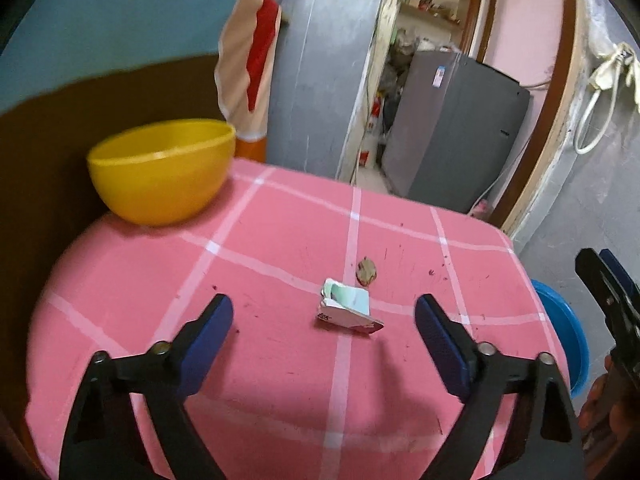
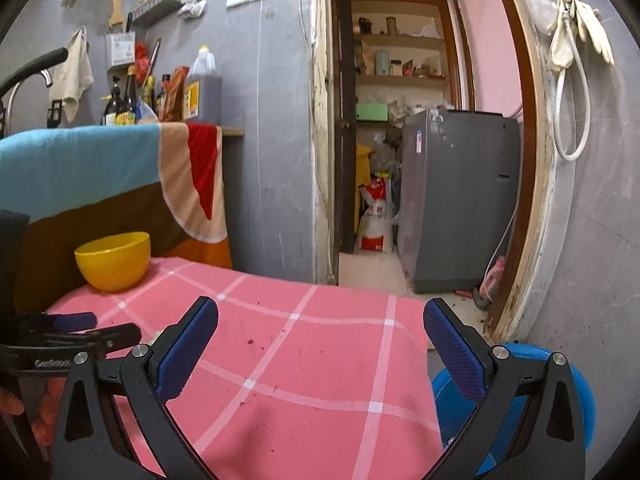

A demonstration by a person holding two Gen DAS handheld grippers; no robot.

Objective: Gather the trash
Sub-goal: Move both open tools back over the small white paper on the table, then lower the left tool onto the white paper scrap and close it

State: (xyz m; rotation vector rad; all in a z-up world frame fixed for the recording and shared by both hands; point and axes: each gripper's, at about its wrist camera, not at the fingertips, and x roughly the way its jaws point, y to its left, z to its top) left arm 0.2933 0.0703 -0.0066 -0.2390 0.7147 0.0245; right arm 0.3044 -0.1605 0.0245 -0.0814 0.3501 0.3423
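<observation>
Left claw [image 1: 324, 316] agape near, perhaps, carton [image 1: 349, 312]

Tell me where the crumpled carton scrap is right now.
In the left wrist view, the carton scrap lies on the pink checked tablecloth, ahead of the open left tool, just in front of a small brown scrap.

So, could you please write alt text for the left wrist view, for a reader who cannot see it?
The open left tool hovers over a pink checked tablecloth, its two blue pads either side of a crumpled paper carton with a small brown scrap just beyond. A yellow bowl stands at the table's far left; a blue basin sits below its right edge.
</observation>
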